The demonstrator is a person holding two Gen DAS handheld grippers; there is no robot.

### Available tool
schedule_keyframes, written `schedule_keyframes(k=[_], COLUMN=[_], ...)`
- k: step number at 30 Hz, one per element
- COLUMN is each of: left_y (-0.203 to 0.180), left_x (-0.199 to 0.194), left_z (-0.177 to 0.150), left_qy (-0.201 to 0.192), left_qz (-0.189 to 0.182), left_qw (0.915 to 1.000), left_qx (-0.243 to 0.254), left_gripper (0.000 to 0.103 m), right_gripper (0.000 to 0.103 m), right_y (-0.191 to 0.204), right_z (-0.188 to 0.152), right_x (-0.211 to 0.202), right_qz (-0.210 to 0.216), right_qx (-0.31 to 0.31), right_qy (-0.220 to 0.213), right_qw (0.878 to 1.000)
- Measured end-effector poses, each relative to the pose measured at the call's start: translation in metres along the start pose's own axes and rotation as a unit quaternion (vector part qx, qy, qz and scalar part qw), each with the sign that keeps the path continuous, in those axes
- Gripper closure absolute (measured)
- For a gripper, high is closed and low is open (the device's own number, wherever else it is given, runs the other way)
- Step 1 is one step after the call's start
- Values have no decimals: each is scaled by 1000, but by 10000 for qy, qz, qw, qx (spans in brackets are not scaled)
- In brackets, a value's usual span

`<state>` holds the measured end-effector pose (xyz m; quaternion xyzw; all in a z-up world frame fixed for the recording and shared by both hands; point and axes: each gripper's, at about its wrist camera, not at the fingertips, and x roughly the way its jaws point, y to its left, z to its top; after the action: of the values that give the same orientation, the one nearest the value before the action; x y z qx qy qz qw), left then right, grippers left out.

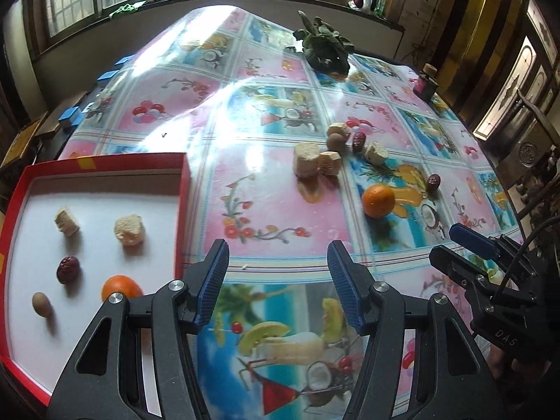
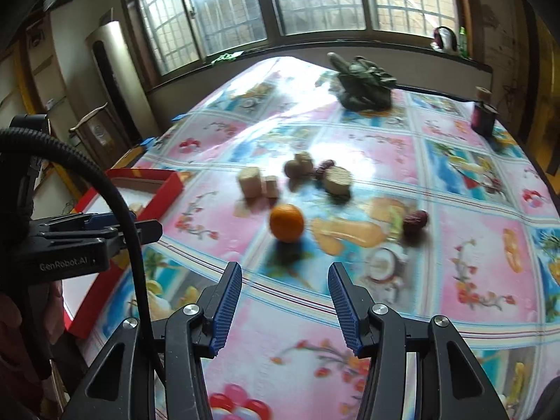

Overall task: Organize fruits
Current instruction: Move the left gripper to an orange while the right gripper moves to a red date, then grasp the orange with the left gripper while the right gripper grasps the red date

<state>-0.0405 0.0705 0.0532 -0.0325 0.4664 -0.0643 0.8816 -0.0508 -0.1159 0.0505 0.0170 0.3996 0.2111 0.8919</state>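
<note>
Both your left tongs (image 1: pixel 278 280) and right tongs (image 2: pixel 285 302) gape wide, empty. The loose orange (image 2: pixel 286 223) lies just ahead of the right tongs: close on it, then carry it left into the red tray (image 1: pixel 185 189).

Looked like a lived-in home, probably an older dining room. Shown by a table under a glossy plastic tablecloth (image 1: pixel 266 189) printed with fruit and flowers, barred multi-pane windows (image 2: pixel 315 0) above a dark sill, a potted plant (image 1: pixel 323 47), a small jar (image 1: pixel 425 82), dark wooden furniture and patterned glass door panels (image 1: pixel 514 87) at the right.
</note>
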Motion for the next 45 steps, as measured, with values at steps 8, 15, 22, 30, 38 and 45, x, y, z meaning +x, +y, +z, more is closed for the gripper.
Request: schedule_keyframes(k=[8,15,22,30,38,45], left_y=[-51,-76,-84,-84,-79,-69], left_x=[29,58,76,80,78,66], left_z=[19,30,35,30,31,25], left_qy=[147,322,351,361,401,370], left_qz=[-236,-313,-311,-364,-450,-450], left_qw=[9988,9974,9969,9960,9961,9969], left_qx=[397,563,635,729,643,533], left_gripper=[44,44,45,70,70,70], right_gripper=[51,51,51,51,75,75], right_y=[-50,-74,-85,-92,-92,-85], right_z=[-11,-9,2,24,39,27], right_x=[-13,-11,-1,24,57,40], right_qz=[-273,-279,-321,-424,-516,-419], right_qx=[236,342,330,33,-653,-386], right_qy=[0,15,55,196,488,466], right_qw=[9993,9990,9989,9989,9953,9973])
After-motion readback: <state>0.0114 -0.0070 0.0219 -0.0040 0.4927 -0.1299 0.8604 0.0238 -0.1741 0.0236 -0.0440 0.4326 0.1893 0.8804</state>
